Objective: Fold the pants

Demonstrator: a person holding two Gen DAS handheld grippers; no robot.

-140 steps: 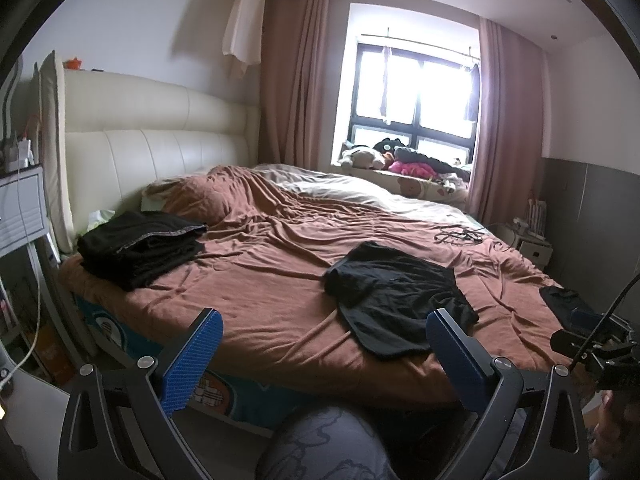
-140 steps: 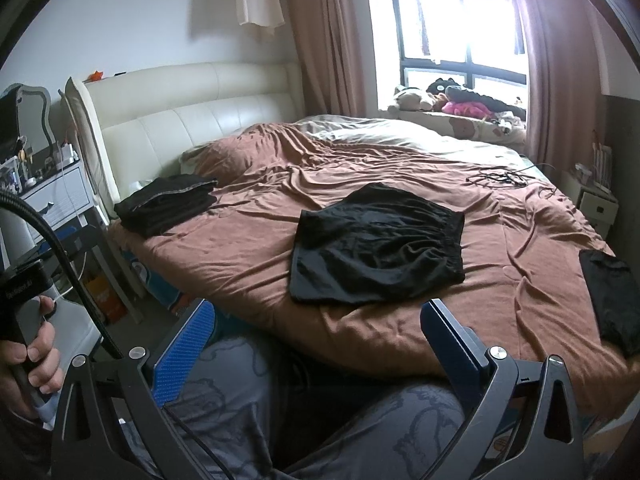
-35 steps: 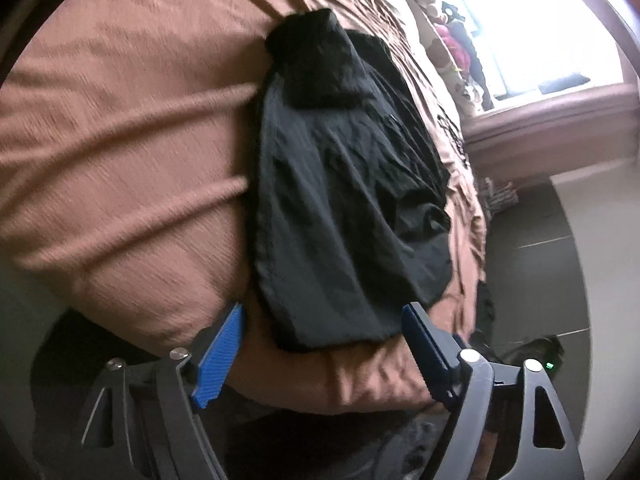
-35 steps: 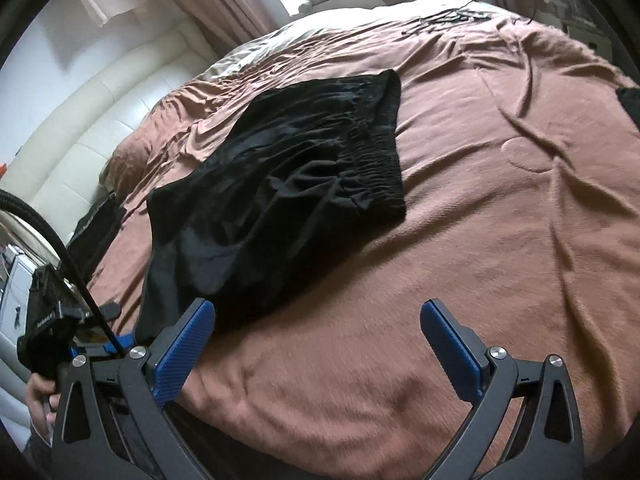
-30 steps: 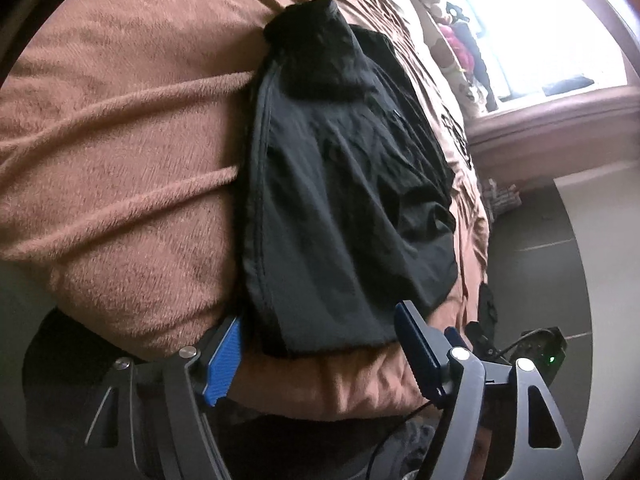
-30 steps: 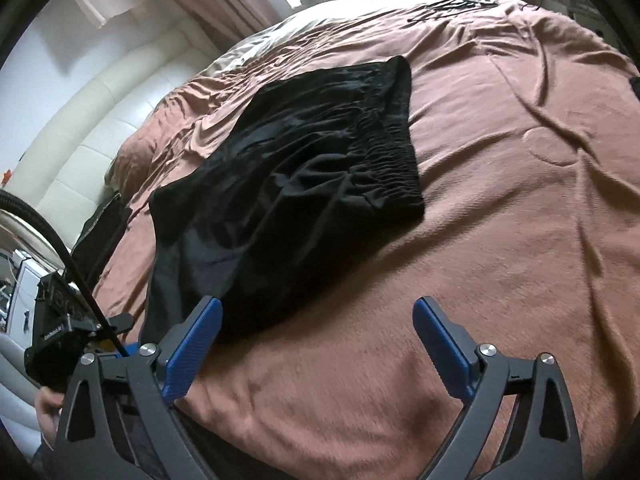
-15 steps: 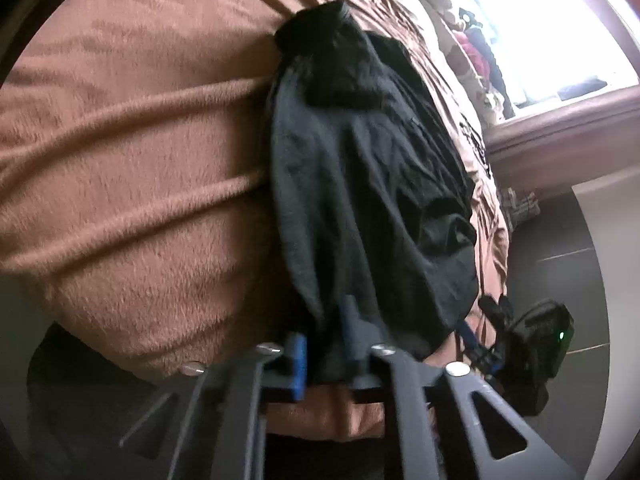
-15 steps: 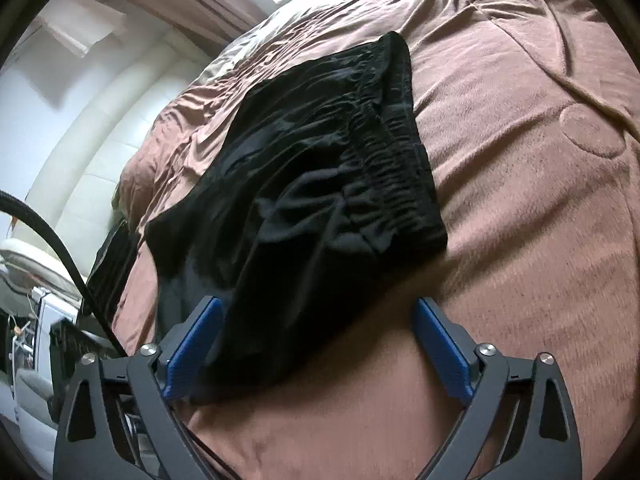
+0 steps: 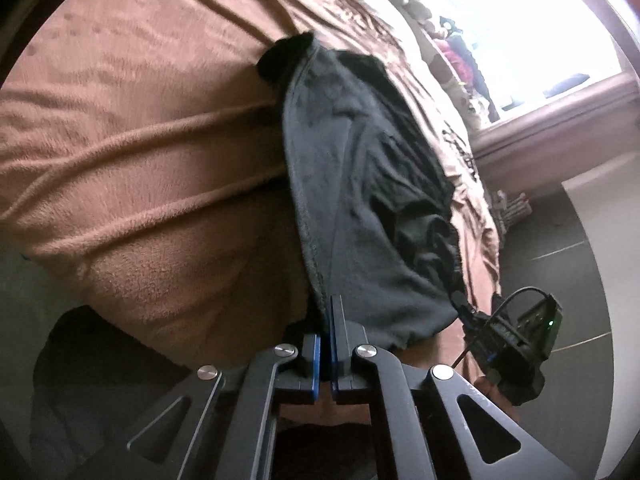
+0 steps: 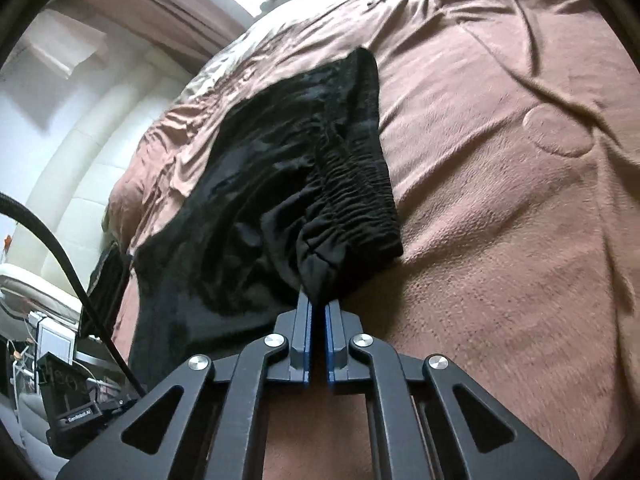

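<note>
Black pants (image 10: 280, 184) lie rumpled on the brown blanket (image 10: 500, 200) of the bed, close to its near edge. In my right wrist view the blanket runs wide and bare to the right of the pants, with plenty of room that way. To the left the blanket drops off toward a cream padded headboard (image 10: 80, 168) and cluttered furniture by the bedside. In my left wrist view the blanket's edge curves down just below the garment; beyond it is dark floor (image 9: 560, 232).

Left hand-held gripper (image 9: 325, 312): jaws have just been closing and are now pressed together, pinching the hem edge of the pants (image 9: 360, 200) where it hangs at the bed edge. Fabric rises taut from the pads.

Right hand-held gripper (image 10: 317, 312): jaws also just came closing in, now pinched on a bunched corner below the gathered elastic waistband (image 10: 360, 184). The cloth puckers into a point between the blue pads.

Only the left view shows the bright window (image 9: 520, 32) with items on its sill, and the right hand-held gripper's body with a green light at the far corner of the pants. Only the right view shows the headboard and a black cable (image 10: 60, 248) crossing the left side.
</note>
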